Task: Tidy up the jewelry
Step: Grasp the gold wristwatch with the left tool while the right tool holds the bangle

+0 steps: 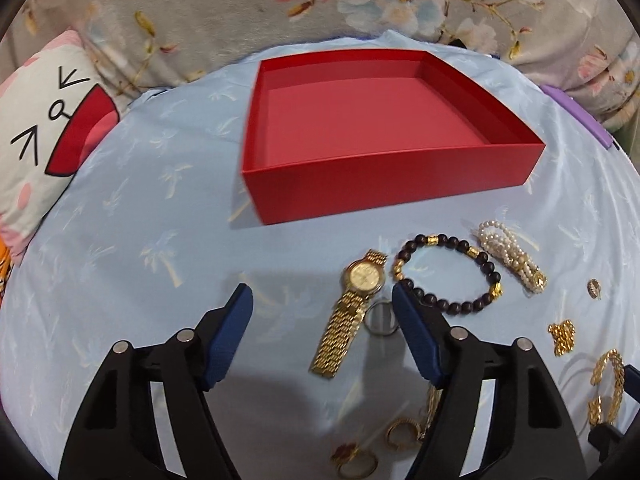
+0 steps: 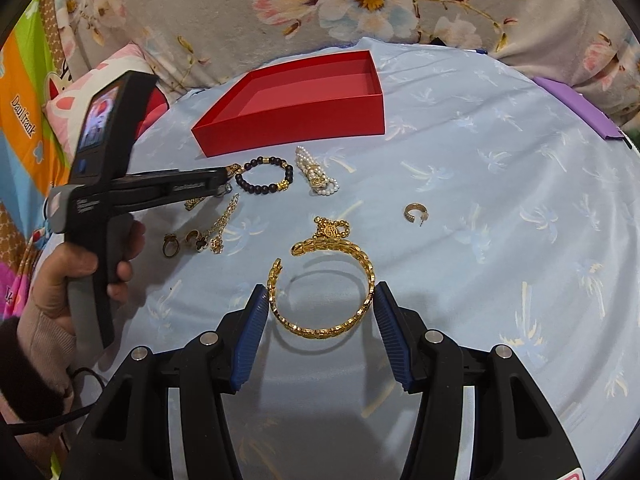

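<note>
An empty red box (image 1: 384, 178) stands on the light blue cloth; it also shows in the right wrist view (image 2: 296, 120). In front of it lie a gold watch (image 1: 352, 308), a dark bead bracelet (image 1: 448, 272) and a pearl bracelet (image 1: 512, 256). My left gripper (image 1: 322, 300) is open above the cloth, with the watch between its fingers. My right gripper (image 2: 320, 296) is open, its pads on either side of a gold bangle (image 2: 324, 292) without squeezing it. A gold pendant (image 2: 331, 229) lies just past the bangle.
A gold hoop earring (image 2: 414, 213) lies to the right on the cloth. Rings and a chain bracelet (image 2: 200, 236) lie near the left gripper (image 2: 228, 180). A purple item (image 2: 580, 112) sits at the far right edge. Floral bedding and a cartoon pillow (image 1: 44, 128) surround the cloth.
</note>
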`<move>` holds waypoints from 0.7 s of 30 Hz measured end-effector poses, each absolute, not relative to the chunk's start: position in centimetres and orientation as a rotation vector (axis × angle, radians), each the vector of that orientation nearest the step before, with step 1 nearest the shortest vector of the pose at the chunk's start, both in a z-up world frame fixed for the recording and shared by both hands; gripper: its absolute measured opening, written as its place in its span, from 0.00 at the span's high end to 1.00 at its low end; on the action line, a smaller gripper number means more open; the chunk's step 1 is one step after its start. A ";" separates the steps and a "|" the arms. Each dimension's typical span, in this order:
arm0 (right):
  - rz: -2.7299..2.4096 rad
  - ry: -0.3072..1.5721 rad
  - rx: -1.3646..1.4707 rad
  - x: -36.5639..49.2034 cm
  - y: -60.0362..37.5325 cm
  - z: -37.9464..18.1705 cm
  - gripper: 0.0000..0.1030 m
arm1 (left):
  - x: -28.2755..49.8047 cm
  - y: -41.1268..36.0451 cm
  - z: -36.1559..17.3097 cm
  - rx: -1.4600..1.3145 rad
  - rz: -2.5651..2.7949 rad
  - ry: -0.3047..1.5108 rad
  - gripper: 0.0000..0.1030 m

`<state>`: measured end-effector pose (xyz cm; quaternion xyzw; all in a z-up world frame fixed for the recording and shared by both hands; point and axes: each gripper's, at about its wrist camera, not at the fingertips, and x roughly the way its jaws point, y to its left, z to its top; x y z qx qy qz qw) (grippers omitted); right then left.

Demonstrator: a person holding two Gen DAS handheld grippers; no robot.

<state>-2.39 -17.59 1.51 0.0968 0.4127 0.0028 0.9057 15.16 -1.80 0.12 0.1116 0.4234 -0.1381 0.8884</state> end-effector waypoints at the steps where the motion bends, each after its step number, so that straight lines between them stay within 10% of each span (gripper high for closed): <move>1: 0.008 0.853 0.200 -2.3 -17.6 1.5 0.49 | 15.4 -2.2 -0.2 0.240 -0.284 0.887 0.38; 10: 0.007 0.856 0.214 -1.8 -18.1 1.3 0.49 | 14.9 -2.8 -0.1 0.212 -0.339 0.880 0.78; 21: 0.012 0.830 0.218 -2.4 -18.4 2.8 0.49 | 11.9 -0.4 2.3 0.094 -0.363 0.867 0.79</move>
